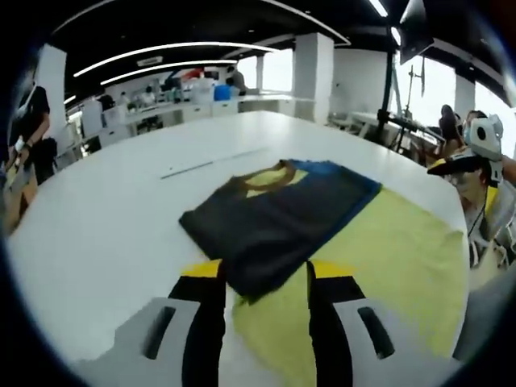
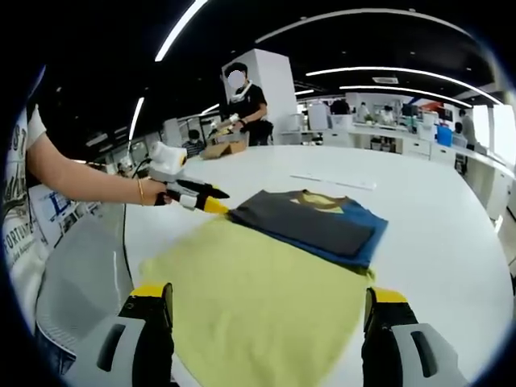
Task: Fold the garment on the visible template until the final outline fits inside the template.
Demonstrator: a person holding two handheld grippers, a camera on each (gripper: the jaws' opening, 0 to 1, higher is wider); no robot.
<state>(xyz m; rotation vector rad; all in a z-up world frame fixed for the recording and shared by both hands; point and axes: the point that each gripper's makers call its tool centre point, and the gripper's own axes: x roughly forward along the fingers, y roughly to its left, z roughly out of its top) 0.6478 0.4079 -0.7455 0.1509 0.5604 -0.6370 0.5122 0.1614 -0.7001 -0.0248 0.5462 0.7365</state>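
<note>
The person's white shirt [image 2: 18, 201] carries dark printed lettering, of which only the fragment "FORTUNE" reads; the other letters on it are too cut off.

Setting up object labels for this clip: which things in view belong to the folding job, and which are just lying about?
Job:
- folded dark garment, lying on the far part of the template
- yellow template on the white table
- left gripper, tips at the garment's corner
- right gripper, jaws wide apart over the template

Lying about:
- cardboard box at the table's far edge
- blue bin on a distant counter
</note>
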